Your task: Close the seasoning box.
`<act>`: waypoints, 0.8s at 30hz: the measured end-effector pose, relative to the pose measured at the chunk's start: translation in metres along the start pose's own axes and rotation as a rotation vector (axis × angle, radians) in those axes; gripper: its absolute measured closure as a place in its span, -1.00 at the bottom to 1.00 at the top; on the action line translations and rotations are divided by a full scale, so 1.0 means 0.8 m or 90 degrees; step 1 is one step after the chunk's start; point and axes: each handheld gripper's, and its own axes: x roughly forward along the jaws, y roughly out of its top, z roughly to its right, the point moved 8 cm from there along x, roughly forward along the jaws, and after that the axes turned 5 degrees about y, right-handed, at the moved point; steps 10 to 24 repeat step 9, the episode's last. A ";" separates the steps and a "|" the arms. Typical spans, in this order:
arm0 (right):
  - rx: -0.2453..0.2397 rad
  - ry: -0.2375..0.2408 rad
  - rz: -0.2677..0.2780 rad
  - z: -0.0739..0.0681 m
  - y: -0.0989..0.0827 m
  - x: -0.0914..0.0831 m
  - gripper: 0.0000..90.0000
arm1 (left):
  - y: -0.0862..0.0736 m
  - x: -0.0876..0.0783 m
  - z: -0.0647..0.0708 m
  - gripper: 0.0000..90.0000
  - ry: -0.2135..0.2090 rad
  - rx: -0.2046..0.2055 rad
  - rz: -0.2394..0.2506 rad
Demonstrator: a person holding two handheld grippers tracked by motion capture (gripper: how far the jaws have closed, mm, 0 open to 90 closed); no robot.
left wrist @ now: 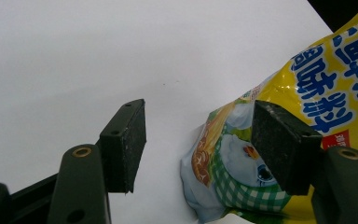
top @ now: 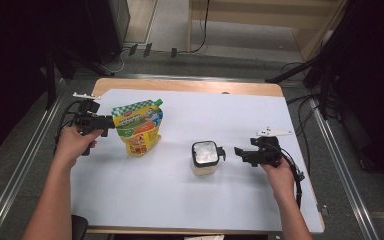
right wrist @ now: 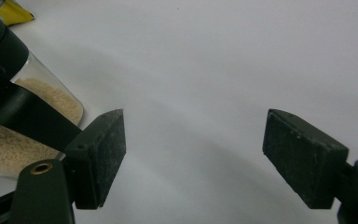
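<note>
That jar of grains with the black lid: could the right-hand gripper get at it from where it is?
Probably yes: the right gripper stands open beside the jar, with bare table between them.

White table sheet (top: 170,200) on wooden tabletop (top: 190,86); cables (top: 200,30) on floor behind.

The left gripper (left wrist: 198,140) has its jaws apart over the white table (left wrist: 121,46); a yellow pouch (left wrist: 317,88) lies at three o'clock, behind one jaw.
</note>
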 end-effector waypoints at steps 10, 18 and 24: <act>-0.002 0.001 -0.004 0.001 -0.001 0.002 -0.51 | -0.001 0.004 -0.007 -0.27 0.021 0.007 0.007; -0.002 0.001 -0.004 0.001 -0.001 0.002 -0.51 | -0.001 0.004 -0.007 -0.27 0.021 0.007 0.007; -0.002 0.001 -0.004 0.001 -0.001 0.002 -0.51 | -0.001 0.004 -0.007 -0.27 0.021 0.007 0.007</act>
